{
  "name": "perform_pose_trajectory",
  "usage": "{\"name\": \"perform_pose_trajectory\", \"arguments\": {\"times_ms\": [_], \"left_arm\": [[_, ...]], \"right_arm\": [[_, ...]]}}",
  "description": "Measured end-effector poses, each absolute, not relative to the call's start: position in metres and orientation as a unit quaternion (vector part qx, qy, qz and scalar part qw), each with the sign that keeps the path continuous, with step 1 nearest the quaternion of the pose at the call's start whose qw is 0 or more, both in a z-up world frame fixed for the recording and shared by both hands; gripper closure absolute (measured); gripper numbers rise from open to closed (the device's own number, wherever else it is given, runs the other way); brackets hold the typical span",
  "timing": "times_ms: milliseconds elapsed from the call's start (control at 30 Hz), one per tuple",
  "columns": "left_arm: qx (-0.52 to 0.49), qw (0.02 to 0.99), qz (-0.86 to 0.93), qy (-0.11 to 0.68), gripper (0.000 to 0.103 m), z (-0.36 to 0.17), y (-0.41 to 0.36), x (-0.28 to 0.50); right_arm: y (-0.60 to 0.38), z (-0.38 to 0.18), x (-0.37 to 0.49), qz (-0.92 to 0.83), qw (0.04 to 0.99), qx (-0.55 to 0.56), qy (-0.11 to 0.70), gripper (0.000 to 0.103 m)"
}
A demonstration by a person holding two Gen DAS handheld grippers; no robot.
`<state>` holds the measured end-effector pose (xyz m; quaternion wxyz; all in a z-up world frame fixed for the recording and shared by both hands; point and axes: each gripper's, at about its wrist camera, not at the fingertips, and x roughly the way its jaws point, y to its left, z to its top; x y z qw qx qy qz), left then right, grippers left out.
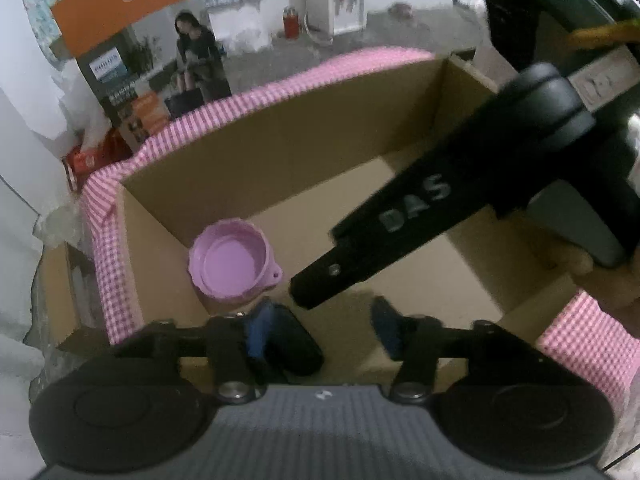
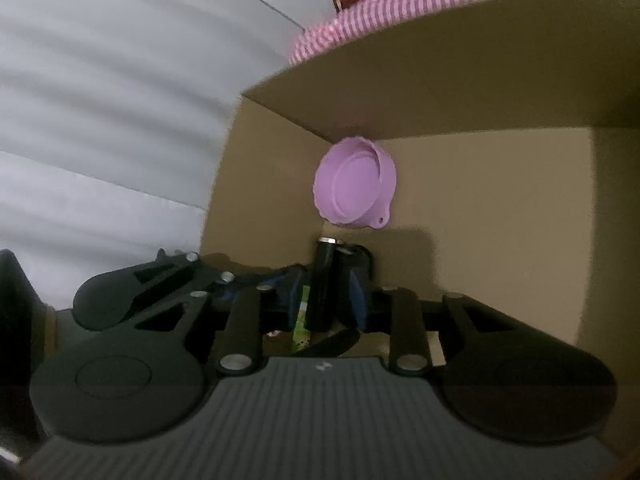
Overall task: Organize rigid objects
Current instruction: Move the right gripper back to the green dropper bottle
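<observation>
The right hand-held gripper (image 2: 326,292), clamped mid-length on a stiff, slick black cylinder (image 2: 322,284), hovers inside the cardboard box (image 2: 480,92); the left hand-held gripper (image 1: 320,332) gapes apart.

Lilac round cup (image 1: 229,261), small loop tab at rim, upright in cardboard box (image 1: 280,148) corner. Black cylinder (image 2: 323,286) clamped upright, above box floor.

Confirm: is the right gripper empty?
No. In the right wrist view the right gripper is shut on a black cylinder, standing upright between its fingers inside the cardboard box.
</observation>
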<state>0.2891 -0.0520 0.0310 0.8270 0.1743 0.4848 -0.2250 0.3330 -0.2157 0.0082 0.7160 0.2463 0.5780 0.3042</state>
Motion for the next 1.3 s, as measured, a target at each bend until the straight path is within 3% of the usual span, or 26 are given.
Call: {"name": "perform_pose_trajectory", "arguments": {"times_ms": [100,167,367,467,600,833,1000,1167,1300], "left_arm": [[0.167,0.845,-0.228,0.454,0.032,0.052,-0.048,0.27],[0.162,0.858,-0.23,0.429,0.028,0.069,-0.045,0.254],[0.137,0.899,-0.237,0.343,0.015,0.118,-0.03,0.189],[0.125,0.907,-0.251,0.313,0.011,0.126,-0.027,0.154],[0.111,0.901,-0.281,0.312,0.01,0.106,-0.036,0.115],[0.109,0.881,-0.313,0.336,0.011,0.031,-0.067,0.084],[0.165,0.884,-0.299,0.32,0.019,-0.012,-0.095,0.076],[0.18,0.877,-0.305,0.324,0.033,-0.032,-0.107,0.077],[0.168,0.873,-0.314,0.334,0.045,-0.04,-0.104,0.078]], "right_arm": [[-0.228,0.032,0.316,0.306,0.743,0.231,0.548,0.069],[-0.24,0.054,0.301,0.306,0.765,0.222,0.521,0.055],[-0.287,0.121,0.226,0.304,0.832,0.205,0.417,0.037],[-0.313,0.139,0.18,0.294,0.859,0.198,0.371,0.025],[-0.334,0.134,0.122,0.271,0.886,0.179,0.331,0.017],[-0.342,0.071,0.054,0.225,0.892,0.193,0.341,0.017],[-0.327,0.034,0.039,0.208,0.884,0.203,0.365,0.022],[-0.304,0.022,0.047,0.201,0.889,0.182,0.369,0.044],[-0.288,0.021,0.056,0.208,0.892,0.157,0.37,0.054]]}}
